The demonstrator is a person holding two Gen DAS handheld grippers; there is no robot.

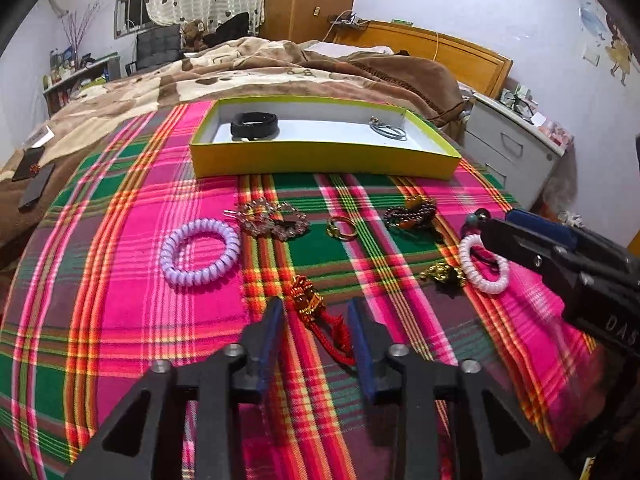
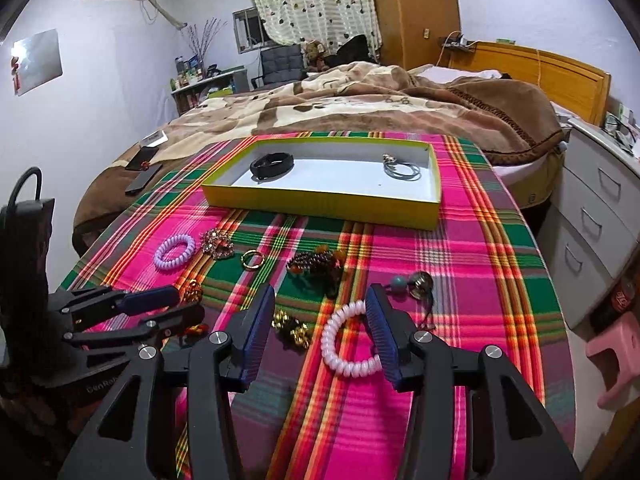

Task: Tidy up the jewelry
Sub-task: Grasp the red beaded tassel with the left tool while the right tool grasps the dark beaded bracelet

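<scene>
On the plaid cloth, my left gripper (image 1: 316, 312) stands open astride a red-and-gold knot charm (image 1: 306, 300); its pads do not press it. My right gripper (image 2: 320, 300) is open over a white coil hair tie (image 2: 348, 344) that lies against its right finger. Further back lie a purple coil tie (image 1: 200, 252), a rhinestone clip (image 1: 272, 220), a gold ring (image 1: 342, 228), a beaded bracelet (image 1: 412, 214) and a gold bell cluster (image 1: 442, 274). The yellow box (image 1: 320, 160) holds a black band (image 1: 254, 126) and silver bangles (image 1: 388, 130).
A bell with a teal bead (image 2: 416, 280) lies right of the right gripper. A bed with a brown blanket (image 2: 360, 100) is behind the table, white drawers (image 2: 592, 208) and a pink stool (image 2: 616, 360) to the right. Phones (image 2: 142, 176) rest on the bed's left.
</scene>
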